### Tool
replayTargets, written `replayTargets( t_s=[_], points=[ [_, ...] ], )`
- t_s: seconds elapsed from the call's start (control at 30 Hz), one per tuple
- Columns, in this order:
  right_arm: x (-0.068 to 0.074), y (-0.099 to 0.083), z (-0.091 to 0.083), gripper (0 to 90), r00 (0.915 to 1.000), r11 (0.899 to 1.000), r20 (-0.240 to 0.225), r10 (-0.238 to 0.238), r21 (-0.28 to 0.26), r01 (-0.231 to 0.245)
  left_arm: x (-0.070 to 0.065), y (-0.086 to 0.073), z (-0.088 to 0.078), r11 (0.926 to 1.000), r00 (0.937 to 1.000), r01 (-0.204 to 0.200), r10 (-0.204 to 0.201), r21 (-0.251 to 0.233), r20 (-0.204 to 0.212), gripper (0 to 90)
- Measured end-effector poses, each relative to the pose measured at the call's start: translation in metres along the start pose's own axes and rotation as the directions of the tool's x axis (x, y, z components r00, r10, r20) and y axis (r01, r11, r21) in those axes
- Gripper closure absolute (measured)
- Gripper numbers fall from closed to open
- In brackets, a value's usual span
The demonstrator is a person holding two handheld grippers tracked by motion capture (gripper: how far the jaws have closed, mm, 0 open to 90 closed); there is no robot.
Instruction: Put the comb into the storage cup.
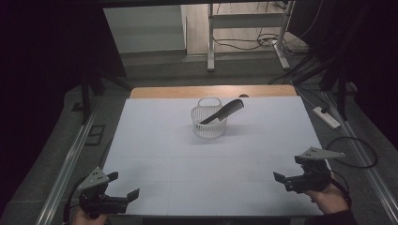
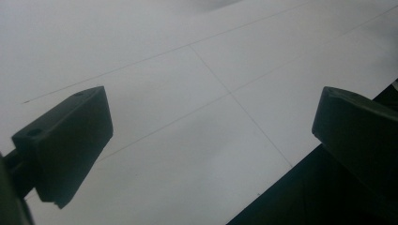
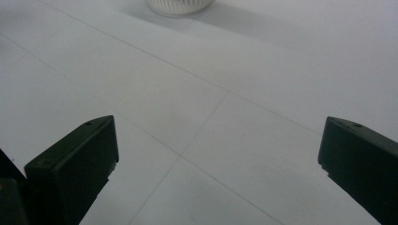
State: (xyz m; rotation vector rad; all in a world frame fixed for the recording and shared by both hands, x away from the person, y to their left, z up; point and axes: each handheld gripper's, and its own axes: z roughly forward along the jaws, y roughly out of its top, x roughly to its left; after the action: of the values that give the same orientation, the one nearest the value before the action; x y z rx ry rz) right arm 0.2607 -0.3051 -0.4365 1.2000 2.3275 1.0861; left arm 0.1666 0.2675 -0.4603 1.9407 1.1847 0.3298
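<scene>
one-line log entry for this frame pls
left gripper: open, near left table edge | right gripper: open, near right edge | comb: leaning in basket, mid-table | contact: none

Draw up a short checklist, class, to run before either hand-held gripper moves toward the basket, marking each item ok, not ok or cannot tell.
1. Left hand-held gripper open, holding nothing: ok.
2. Right hand-held gripper open, holding nothing: ok.
3. Small white plastic mesh basket upright on the white table sheet: ok.
4. Black plastic comb in the basket, one end sticking out over the rim: ok.
5. Sheet bare between both grippers and basket: ok.
6. Comb snagged in the mesh: cannot tell.
</scene>
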Motion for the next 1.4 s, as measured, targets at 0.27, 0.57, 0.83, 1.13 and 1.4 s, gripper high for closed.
replayTargets(
  t_s=[0.27,0.57,0.83,1.13,1.4],
  points=[
    [-0.003,-0.012,-0.010,0.0,0.9995,1.000,0.028,0.018,0.010,-0.018,0.001,-0.001,-0.001,1.0000,0.9999,0.000,0.000,0.000,-0.012,0.0],
    [-0.002,-0.023,-0.020,0.0,0.9978,0.999,0.061,0.027,0.028,-0.029,0.002,-0.001,-0.002,1.0000,0.9996,0.003,-0.003,-0.001,-0.027,0.0],
    [-0.002,-0.028,-0.026,0.0,0.9953,0.998,0.089,0.040,0.044,-0.044,0.004,-0.002,-0.003,1.0000,0.9992,0.007,-0.008,-0.004,-0.040,0.0],
    [0.001,-0.031,-0.029,0.0,0.9912,0.995,0.128,0.031,0.089,-0.043,0.005,-0.003,-0.004,0.9999,0.9990,0.013,-0.013,-0.003,-0.043,0.0],
    [0.001,-0.032,-0.027,0.0,0.9895,0.990,0.143,0.017,0.135,-0.037,0.005,-0.003,-0.003,0.9998,0.9989,0.018,-0.018,-0.002,-0.043,0.0]
  ],
)
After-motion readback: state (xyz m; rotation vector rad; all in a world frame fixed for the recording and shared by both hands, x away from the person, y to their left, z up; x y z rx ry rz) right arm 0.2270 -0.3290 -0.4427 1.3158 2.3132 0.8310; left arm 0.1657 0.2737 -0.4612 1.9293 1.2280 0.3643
